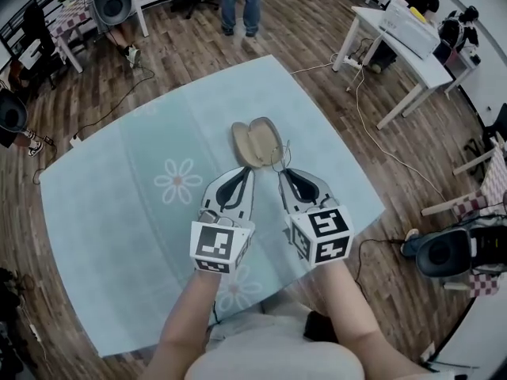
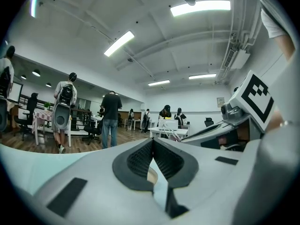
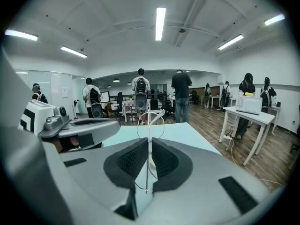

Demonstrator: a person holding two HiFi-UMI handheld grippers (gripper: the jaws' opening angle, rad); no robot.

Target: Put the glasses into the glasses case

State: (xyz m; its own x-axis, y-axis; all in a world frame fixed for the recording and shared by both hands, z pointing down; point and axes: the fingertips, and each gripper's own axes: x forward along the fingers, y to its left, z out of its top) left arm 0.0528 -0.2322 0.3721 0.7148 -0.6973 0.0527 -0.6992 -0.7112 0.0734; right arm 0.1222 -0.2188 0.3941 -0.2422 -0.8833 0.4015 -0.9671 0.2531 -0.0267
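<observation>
Glasses (image 3: pixel 148 125), pinched upright in right claw (image 3: pixel 149 141), point ahead toward open case (image 1: pixel 255 142); left claw (image 2: pixel 153 140) pressed together.

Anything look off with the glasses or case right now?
Nothing damaged or spilled. The glasses case lies open on the table, its edge in the left gripper. The right gripper pinches the thin-wired glasses edge-on, a slim hold.

pale blue tablecloth (image 1: pixel 119 212) with daisy print (image 1: pixel 178 181); white desk (image 1: pixel 400 42) right; person (image 1: pixel 240 2) standing on wood floor (image 1: pixel 198 54).
</observation>
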